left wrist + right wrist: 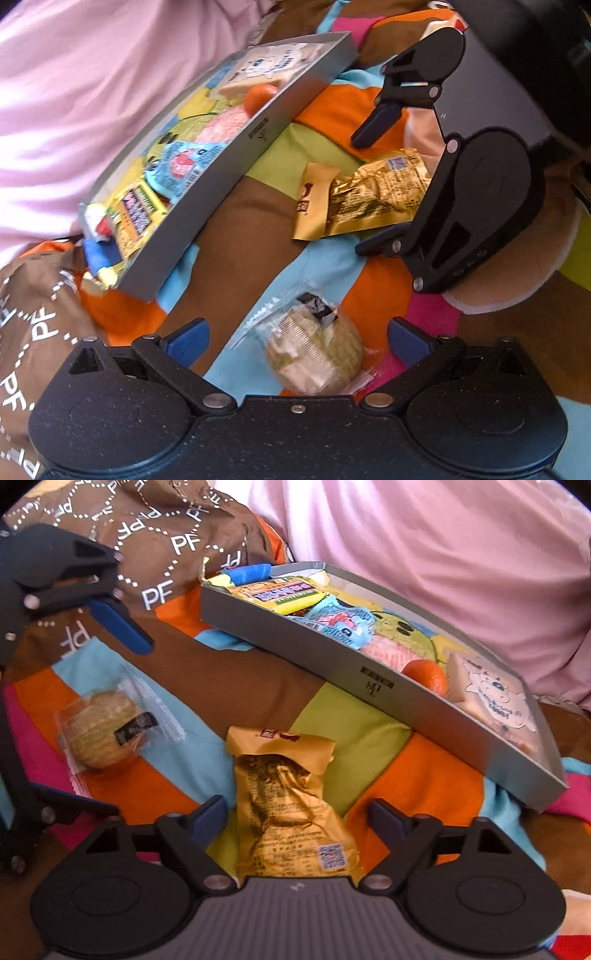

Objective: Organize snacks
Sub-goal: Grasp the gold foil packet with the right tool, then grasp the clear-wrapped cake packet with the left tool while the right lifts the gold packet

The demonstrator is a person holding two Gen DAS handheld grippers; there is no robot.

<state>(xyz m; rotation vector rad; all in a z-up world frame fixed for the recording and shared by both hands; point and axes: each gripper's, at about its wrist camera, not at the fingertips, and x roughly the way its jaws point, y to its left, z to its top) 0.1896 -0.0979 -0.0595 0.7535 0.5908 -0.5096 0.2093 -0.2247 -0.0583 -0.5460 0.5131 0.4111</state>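
We work over a patchwork blanket [354, 723] beside a grey tray [295, 653] of snacks; our right gripper [297, 818], jaws apart, straddles the gold packet [291, 808], whose long axis runs straight out between them. Our left gripper [297, 341], jaws likewise apart, brackets the wrapped pastry [314, 354]; each hand is nearest its own snack.

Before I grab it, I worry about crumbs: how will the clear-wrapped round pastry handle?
The pastry looks flaky, so a hard squeeze probably crushes it. Its loose clear wrapper may slip between the fingers. Being round, it could roll on the soft blanket if nudged.
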